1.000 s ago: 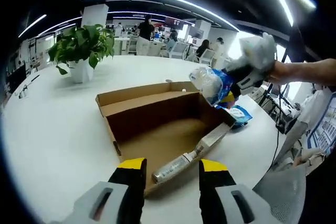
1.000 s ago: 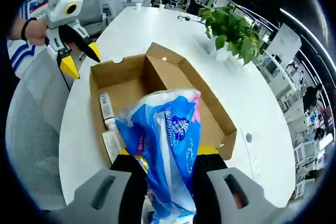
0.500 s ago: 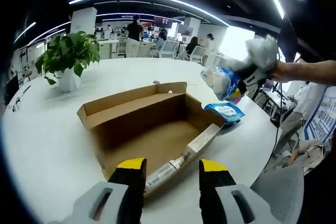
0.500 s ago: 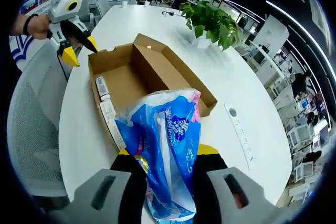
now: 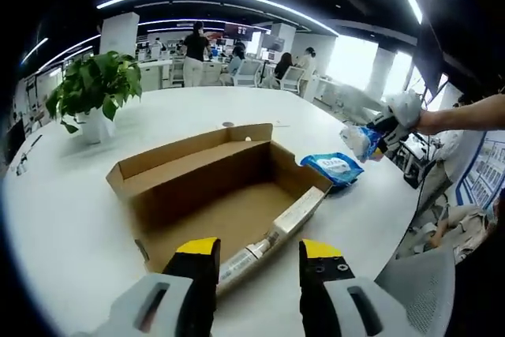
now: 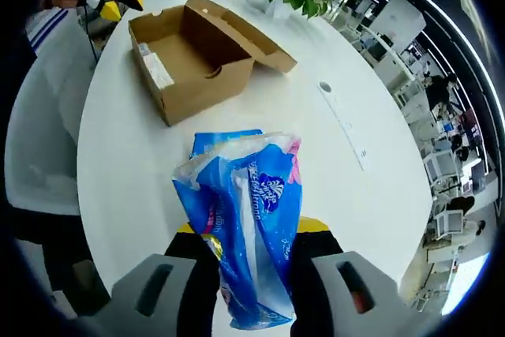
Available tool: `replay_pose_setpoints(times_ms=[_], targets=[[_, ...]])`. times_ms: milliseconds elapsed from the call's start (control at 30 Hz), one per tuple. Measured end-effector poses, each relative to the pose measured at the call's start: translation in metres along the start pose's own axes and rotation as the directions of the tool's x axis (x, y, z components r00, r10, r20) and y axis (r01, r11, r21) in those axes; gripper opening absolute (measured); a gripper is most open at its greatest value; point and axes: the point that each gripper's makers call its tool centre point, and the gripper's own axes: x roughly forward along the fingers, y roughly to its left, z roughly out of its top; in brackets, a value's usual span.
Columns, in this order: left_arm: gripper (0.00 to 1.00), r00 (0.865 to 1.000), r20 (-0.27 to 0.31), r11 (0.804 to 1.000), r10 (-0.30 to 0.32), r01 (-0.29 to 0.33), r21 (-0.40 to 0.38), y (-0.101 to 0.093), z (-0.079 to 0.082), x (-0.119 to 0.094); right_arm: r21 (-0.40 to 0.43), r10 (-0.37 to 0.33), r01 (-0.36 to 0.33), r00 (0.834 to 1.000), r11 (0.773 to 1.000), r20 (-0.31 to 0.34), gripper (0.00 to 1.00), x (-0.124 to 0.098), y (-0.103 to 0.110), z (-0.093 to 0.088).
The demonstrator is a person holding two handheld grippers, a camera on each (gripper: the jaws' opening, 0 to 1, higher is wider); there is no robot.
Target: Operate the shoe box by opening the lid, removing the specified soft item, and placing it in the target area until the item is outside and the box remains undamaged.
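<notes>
Standing at far left on the table (image 5: 63, 219), a plant (image 5: 91, 92) sits well apart from the open box (image 5: 213, 187), which holds a tube (image 5: 248, 256). The left gripper (image 5: 256, 254) hangs near the box, jaws apart. A blue pack (image 5: 331, 167) lies just beside the box. The right gripper (image 6: 252, 230) is clamped on a blue bag (image 6: 245, 219) above the table.

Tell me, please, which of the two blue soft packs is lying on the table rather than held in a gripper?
The flat blue pack beside the open shoe box lies on the table. The other, the bag, hangs clamped in the right gripper.
</notes>
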Motion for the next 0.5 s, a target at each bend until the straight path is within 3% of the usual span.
replay_pose_setpoints(times_ms=[200,500], targets=[[0.4,1.0,-0.008,1.0,0.01,-0.01,0.0,0.004,-0.001,-0.001,0.047,-0.033,0.035,0.998,0.998,-0.043,0.3,-0.01,-0.022,-0.039],[0.4,1.0,-0.012,1.0,0.023,-0.024,-0.009,0.007,0.002,-0.002,0.06,-0.045,0.048,0.998,0.997,-0.054,0.3,-0.01,-0.044,-0.052]])
